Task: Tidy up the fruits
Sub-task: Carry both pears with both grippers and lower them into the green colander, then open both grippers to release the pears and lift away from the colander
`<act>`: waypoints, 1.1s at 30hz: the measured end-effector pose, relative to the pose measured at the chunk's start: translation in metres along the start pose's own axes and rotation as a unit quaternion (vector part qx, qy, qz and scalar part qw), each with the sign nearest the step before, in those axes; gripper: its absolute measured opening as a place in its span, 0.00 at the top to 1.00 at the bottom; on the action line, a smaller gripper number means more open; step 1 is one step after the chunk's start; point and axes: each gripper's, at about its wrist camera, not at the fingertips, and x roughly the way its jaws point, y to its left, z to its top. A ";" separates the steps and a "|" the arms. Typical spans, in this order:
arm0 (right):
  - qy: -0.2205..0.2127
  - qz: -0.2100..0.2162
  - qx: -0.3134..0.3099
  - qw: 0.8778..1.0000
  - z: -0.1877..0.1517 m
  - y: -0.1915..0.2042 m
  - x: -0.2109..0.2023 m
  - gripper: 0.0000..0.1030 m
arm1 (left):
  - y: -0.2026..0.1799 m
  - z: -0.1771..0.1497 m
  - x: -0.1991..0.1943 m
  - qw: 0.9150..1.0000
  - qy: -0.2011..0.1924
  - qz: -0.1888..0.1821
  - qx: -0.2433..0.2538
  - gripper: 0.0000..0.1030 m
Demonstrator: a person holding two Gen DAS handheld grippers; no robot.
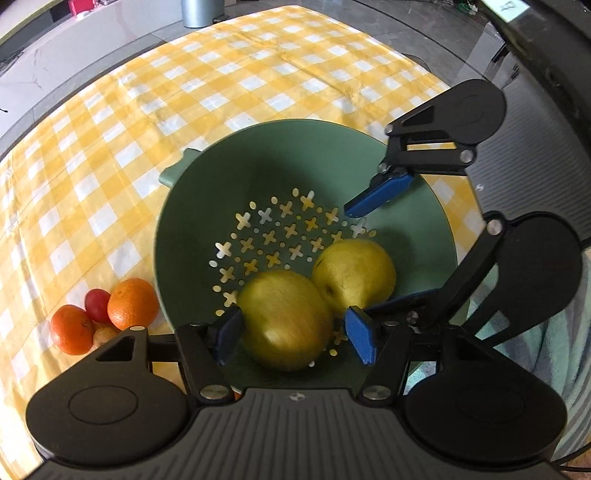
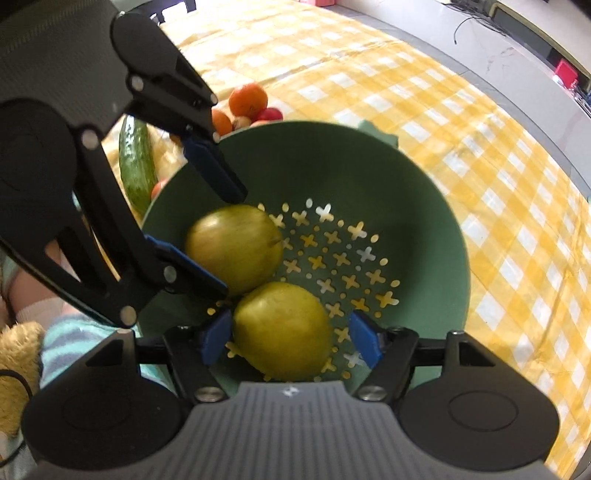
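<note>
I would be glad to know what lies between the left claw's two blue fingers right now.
A yellow-green apple sits between them inside the green colander, touching a second apple. The left wrist view shows the left claw straddling it.

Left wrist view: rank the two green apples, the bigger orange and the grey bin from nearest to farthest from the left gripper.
1. The green apple lies between the left gripper fingers, in the colander.
2. The second green apple is just beyond, to the right, touching the first.
3. The bigger orange sits left of the colander on the cloth.
4. The grey bin is past the table's far edge.
</note>
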 end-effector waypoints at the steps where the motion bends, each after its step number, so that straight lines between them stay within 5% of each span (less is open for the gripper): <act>1: -0.001 -0.002 0.001 1.000 0.000 0.000 -0.002 0.34 | 0.000 -0.001 0.000 1.000 -0.002 0.001 -0.001 0.28; 11: -0.046 -0.064 0.062 0.995 0.002 0.011 -0.034 0.31 | -0.003 -0.021 -0.050 0.997 -0.078 0.005 -0.016 0.28; 23: -0.164 -0.142 0.167 0.962 0.013 0.060 -0.070 0.18 | 0.026 -0.070 -0.127 0.979 -0.171 0.076 -0.080 0.28; 33: -0.226 -0.124 0.247 0.934 0.030 0.129 -0.060 0.21 | 0.056 -0.128 -0.146 0.969 -0.172 0.112 -0.140 0.31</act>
